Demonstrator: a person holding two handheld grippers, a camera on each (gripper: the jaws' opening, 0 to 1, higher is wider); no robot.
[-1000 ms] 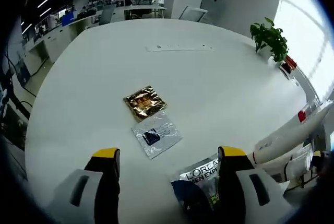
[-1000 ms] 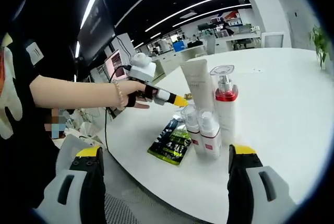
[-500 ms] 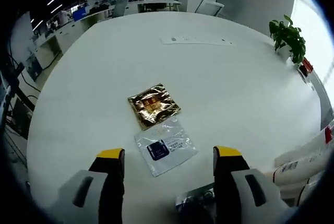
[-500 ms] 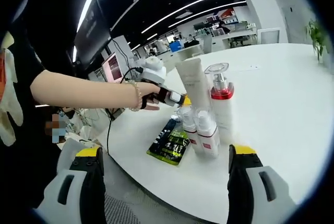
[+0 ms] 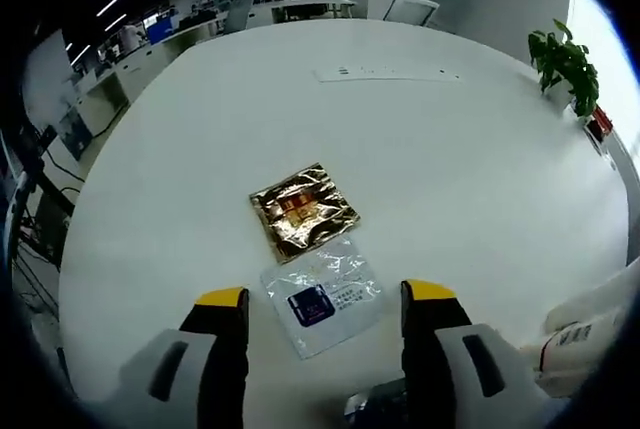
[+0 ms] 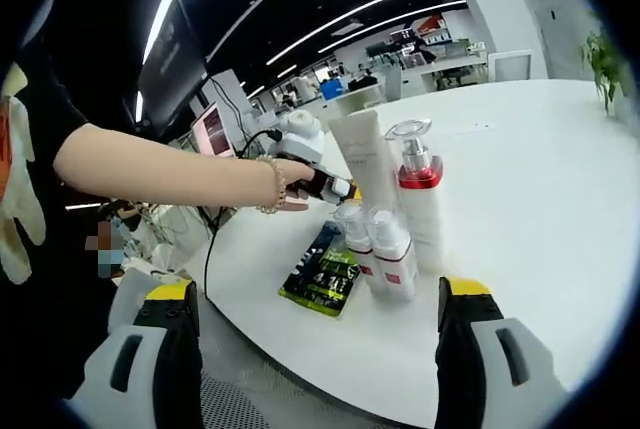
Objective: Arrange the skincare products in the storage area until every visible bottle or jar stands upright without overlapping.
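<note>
left gripper (image 5: 325,299) open | above clear sachet (image 5: 322,294) | gold sachet (image 5: 302,211) just beyond | white table (image 5: 450,159)

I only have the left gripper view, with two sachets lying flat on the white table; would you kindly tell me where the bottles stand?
Observer: In the right gripper view, a tall white tube and a pump bottle with a red collar stand upright together near the table edge.
Operator: Thank you. Is anything else with them?
Observer: Two small white bottles stand upright in front of them, close together.
Operator: Is anything lying flat there?
Observer: A dark green sachet lies flat beside the small bottles.
Operator: And the left gripper?
Observer: The left gripper reaches in from the left, near the tube.
</note>
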